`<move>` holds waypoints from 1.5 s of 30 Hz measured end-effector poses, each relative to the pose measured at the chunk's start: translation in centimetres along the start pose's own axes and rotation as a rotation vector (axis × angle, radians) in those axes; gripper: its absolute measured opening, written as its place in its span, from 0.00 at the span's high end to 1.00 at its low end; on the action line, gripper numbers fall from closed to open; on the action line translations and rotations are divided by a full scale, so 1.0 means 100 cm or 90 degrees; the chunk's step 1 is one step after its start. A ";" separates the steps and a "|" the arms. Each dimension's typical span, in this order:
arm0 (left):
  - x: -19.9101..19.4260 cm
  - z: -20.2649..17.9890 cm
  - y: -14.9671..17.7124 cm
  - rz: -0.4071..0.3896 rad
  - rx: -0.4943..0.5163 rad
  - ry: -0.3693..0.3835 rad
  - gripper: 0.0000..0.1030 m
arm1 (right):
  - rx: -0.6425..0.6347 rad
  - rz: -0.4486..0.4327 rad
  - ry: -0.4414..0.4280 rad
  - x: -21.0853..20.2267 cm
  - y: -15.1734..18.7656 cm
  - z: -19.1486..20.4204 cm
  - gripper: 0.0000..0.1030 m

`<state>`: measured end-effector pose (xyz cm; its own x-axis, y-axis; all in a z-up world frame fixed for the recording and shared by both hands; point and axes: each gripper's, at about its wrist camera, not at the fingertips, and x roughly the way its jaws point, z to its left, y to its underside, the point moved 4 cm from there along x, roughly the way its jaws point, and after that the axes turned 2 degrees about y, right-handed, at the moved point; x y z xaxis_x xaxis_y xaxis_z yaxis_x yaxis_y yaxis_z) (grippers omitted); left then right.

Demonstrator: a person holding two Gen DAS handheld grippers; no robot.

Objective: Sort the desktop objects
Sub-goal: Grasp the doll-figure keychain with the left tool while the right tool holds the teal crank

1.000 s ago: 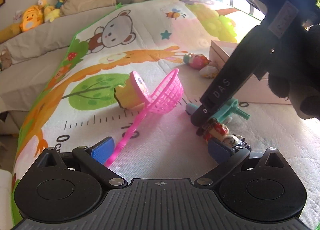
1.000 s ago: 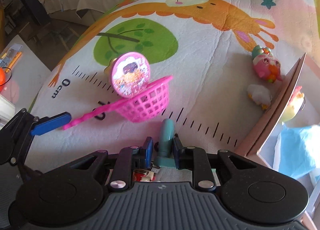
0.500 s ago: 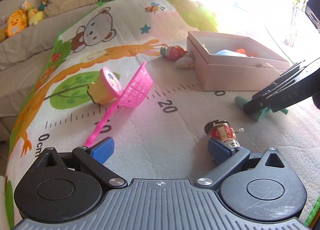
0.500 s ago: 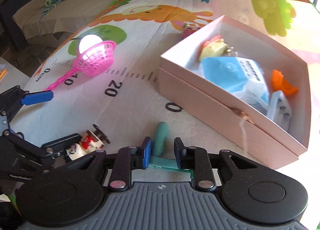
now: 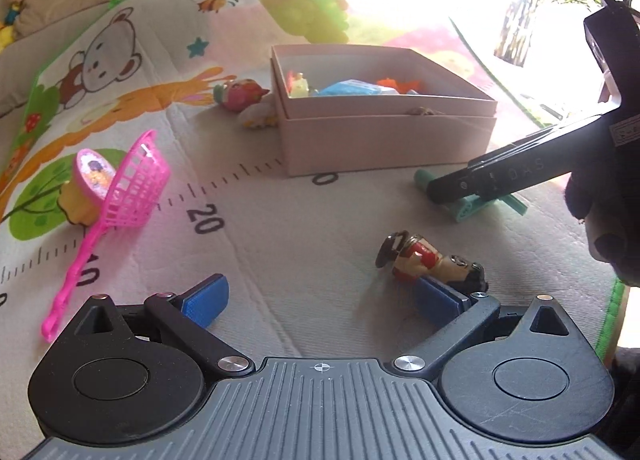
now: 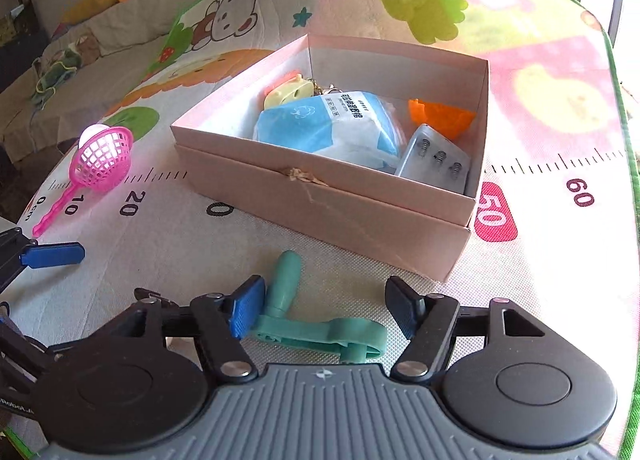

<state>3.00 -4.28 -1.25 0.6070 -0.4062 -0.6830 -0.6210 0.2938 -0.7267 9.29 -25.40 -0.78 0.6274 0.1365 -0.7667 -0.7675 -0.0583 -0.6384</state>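
Both grippers, right (image 6: 324,310) and left (image 5: 320,300), are open; the green crank (image 6: 316,330), just released short of the box (image 6: 320,216), may be left unsorted.

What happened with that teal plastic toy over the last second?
The right gripper carried the teal plastic crank-shaped toy from beside the pink net over to the pink cardboard box, then its fingers have just been opening, releasing it onto the mat. The left gripper remains open.
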 end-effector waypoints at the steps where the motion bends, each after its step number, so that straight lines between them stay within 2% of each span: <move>1: -0.002 -0.002 0.001 -0.001 0.002 0.010 0.01 | 0.004 -0.005 0.001 0.000 0.001 0.000 0.34; 3: -0.005 -0.004 0.004 -0.005 0.007 0.016 0.01 | 0.014 -0.014 0.001 -0.003 0.002 0.000 0.34; 9: -0.003 0.009 0.001 -0.003 -0.021 -0.053 0.01 | 0.003 -0.066 0.023 -0.022 0.008 -0.002 0.32; 11: -0.002 0.011 -0.001 0.000 -0.029 -0.056 0.01 | -0.006 -0.076 0.024 -0.028 0.011 -0.002 0.32; 14: -0.002 -0.002 -0.003 -0.002 -0.003 -0.013 0.01 | -0.015 -0.088 0.008 -0.037 0.015 -0.001 0.31; 20: 0.009 -0.048 -0.006 -0.003 0.076 0.085 0.01 | 0.000 -0.117 0.027 -0.053 0.021 -0.013 0.27; 26: 0.022 -0.076 -0.005 0.029 0.069 0.126 0.01 | 0.009 -0.107 0.034 -0.060 0.032 -0.026 0.25; 32: 0.028 -0.080 -0.011 0.035 0.039 0.066 0.01 | 0.021 -0.097 0.030 -0.058 0.041 -0.026 0.20; 38: 0.023 -0.053 -0.012 0.025 0.011 -0.005 0.01 | 0.031 -0.096 0.026 -0.056 0.042 -0.025 0.20; 43: 0.013 -0.026 -0.007 -0.002 0.037 -0.104 0.01 | 0.036 -0.094 0.014 -0.052 0.040 -0.015 0.20; 45: 0.008 -0.013 -0.003 0.001 0.027 -0.112 0.01 | 0.018 -0.096 0.012 -0.050 0.041 -0.006 0.18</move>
<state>3.00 -5.85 -1.52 0.6852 -0.2493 -0.6844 -0.6031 0.3327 -0.7250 3.04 -26.88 0.42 0.7382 0.1237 -0.6632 -0.6673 -0.0102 -0.7447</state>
